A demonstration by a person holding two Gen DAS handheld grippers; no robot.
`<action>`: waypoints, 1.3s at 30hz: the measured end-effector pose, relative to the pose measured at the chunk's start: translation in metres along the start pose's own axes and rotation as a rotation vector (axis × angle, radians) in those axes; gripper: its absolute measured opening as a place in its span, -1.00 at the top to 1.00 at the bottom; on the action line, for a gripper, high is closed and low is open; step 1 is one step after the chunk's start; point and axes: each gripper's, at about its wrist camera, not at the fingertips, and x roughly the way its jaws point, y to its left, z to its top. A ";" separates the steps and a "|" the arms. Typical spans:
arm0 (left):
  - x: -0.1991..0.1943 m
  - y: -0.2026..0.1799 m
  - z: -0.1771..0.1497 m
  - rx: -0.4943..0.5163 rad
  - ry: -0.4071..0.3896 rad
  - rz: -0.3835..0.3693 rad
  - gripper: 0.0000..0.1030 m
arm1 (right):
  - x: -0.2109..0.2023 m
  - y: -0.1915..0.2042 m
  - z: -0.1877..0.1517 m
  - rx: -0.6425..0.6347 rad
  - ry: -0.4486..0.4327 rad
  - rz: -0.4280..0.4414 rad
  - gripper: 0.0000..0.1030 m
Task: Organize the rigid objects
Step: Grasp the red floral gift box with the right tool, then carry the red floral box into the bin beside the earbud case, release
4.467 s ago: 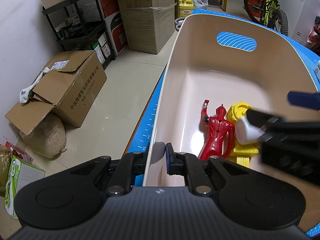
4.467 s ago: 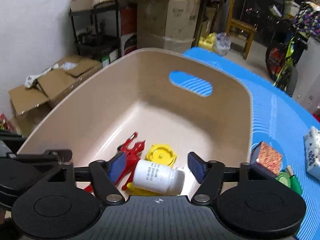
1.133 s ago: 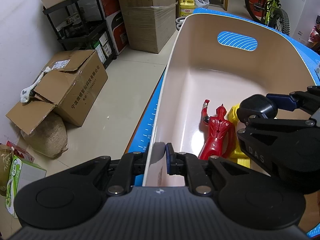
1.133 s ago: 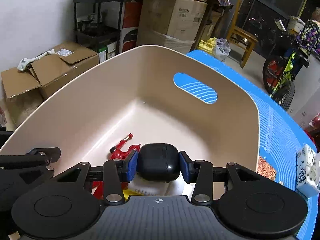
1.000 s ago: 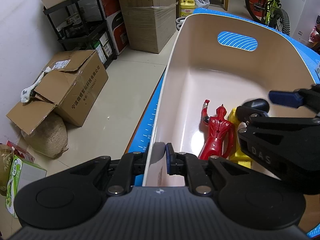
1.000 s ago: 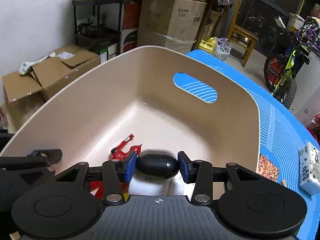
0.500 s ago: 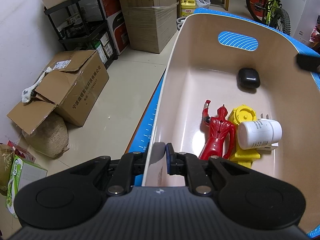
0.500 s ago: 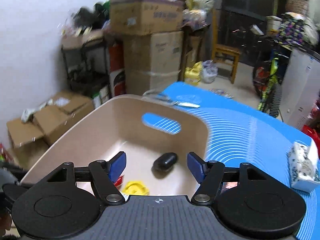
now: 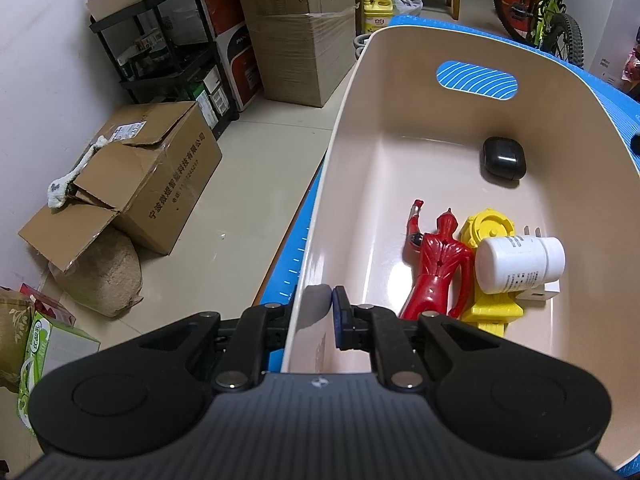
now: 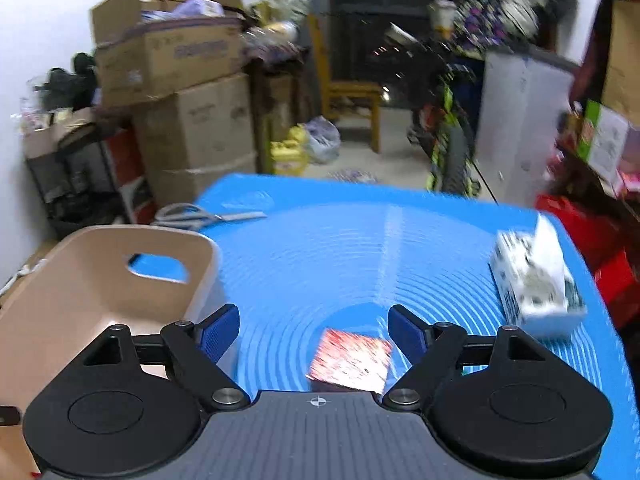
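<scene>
My left gripper (image 9: 320,312) is shut on the near left rim of the beige bin (image 9: 340,136). Inside the bin lie a black rounded case (image 9: 503,157), a red toy figure (image 9: 438,260), a yellow toy (image 9: 490,312) and a white bottle (image 9: 520,258). My right gripper (image 10: 314,332) is open and empty above the blue mat (image 10: 360,248), to the right of the bin (image 10: 72,296). A small red-orange patterned box (image 10: 350,360) lies on the mat between its fingers, below them.
A white patterned tissue pack (image 10: 536,280) lies on the mat at right. Scissors (image 10: 200,214) lie at the mat's far left edge. Cardboard boxes (image 9: 132,172), a black shelf (image 9: 172,64), a chair and a bicycle (image 9: 540,4) stand around on the floor.
My right gripper opened, dropped the black case into the bin, then rose and swung right over the mat. My left gripper has kept its hold on the rim.
</scene>
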 end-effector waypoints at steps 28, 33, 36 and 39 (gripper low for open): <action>0.001 -0.001 0.000 -0.002 0.002 0.003 0.68 | 0.076 -0.007 -0.037 0.021 0.103 -0.056 -0.23; 0.001 -0.001 0.000 -0.002 0.002 0.003 0.68 | 0.049 -0.008 -0.025 0.049 0.055 -0.030 -0.23; 0.001 -0.001 0.000 -0.003 0.002 0.002 0.68 | 0.028 -0.003 -0.015 0.052 0.009 -0.010 -0.23; 0.001 -0.001 0.000 -0.002 0.002 0.003 0.68 | 0.004 0.005 -0.005 0.050 -0.048 0.017 -0.23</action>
